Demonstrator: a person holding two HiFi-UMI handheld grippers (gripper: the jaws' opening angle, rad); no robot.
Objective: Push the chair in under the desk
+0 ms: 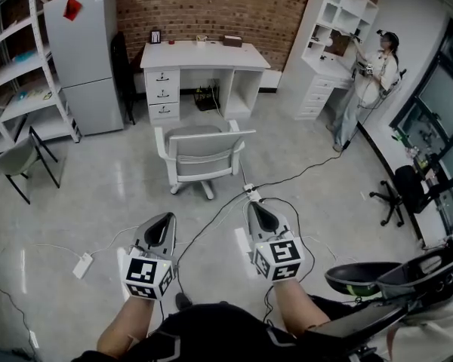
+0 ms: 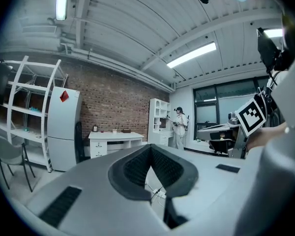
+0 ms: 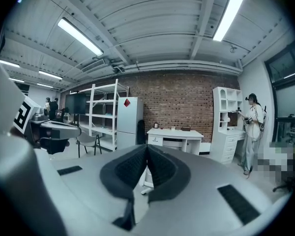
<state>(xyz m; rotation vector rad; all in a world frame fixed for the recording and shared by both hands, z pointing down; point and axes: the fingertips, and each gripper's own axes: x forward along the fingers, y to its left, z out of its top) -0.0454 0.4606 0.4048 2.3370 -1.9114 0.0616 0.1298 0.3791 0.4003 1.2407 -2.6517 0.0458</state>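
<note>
Ahead, the chair [image 1: 202, 153] stood short of the bench [image 1: 204, 55], back toward me, backrest running crosswise. My left claw [image 1: 161, 217] and right claw [image 1: 255, 205], both closed on nothing, lay well apart from it, about equally far, one to either side of its midline.

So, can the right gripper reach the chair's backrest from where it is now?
Probably not yet. The right gripper, jaws shut, hangs short of the chair, with a stretch of floor between. Nothing stands before the backrest but loose cables on the floor, so a step forward should do it.
</note>
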